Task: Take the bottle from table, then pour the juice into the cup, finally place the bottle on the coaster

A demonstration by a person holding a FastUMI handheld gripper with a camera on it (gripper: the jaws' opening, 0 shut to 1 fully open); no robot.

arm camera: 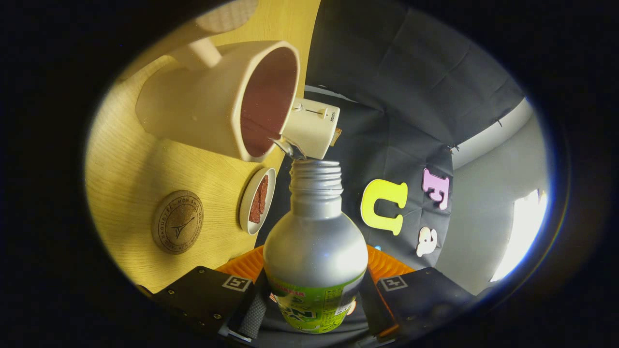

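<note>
Silver and green-labelled, the bottle sits clamped between both fingers of the gripper, its open threaded neck pointing toward the cup. Behind it the wooden worktop appears rotated, which suggests the gripper is tipped over for pouring. On that worktop, the cream cup with its dark red inside stands just beyond the bottle mouth, near but apart from it. No stream of juice is visible, so I judge the pour is either starting or ending. A white appliance sits behind the cup. Nearby lie the round cork coaster and a small dish. Next, the bottle must be righted and set upright on the coaster.
</note>
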